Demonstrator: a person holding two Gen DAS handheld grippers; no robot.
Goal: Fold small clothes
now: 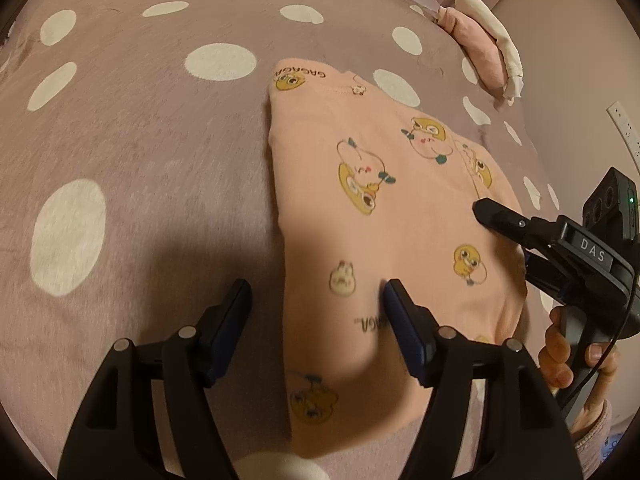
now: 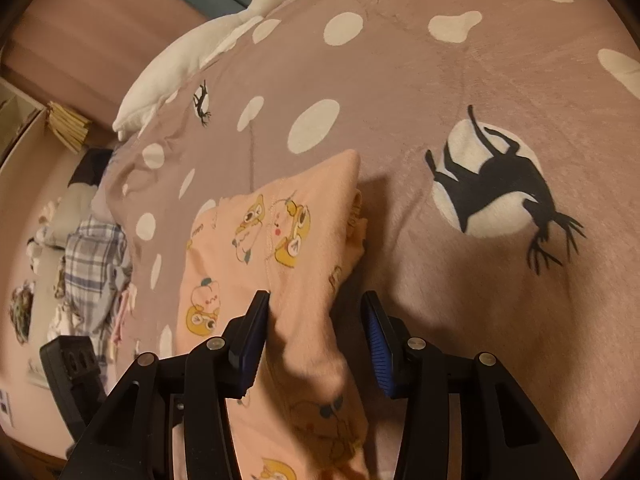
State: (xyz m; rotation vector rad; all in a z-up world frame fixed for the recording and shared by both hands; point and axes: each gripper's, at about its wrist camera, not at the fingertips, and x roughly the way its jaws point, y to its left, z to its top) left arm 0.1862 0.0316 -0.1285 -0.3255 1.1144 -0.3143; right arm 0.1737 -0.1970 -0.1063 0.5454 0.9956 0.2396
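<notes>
A small pink garment (image 1: 384, 216) printed with yellow cartoon ducks lies folded on the mauve polka-dot blanket (image 1: 140, 152). My left gripper (image 1: 316, 292) is open, its jaws straddling the garment's left folded edge near the front. My right gripper (image 2: 314, 304) is open over the garment's (image 2: 256, 248) right edge, with cloth lying between the jaws. The right gripper also shows in the left wrist view (image 1: 500, 220), resting on the garment's right side, held by a hand (image 1: 560, 356).
A white goose plush (image 2: 200, 48) lies at the blanket's (image 2: 460, 100) far side. A pink and white cloth bundle (image 1: 488, 52) sits at the bed's edge. A plaid garment (image 2: 96, 268) and clutter lie on the floor beside the bed.
</notes>
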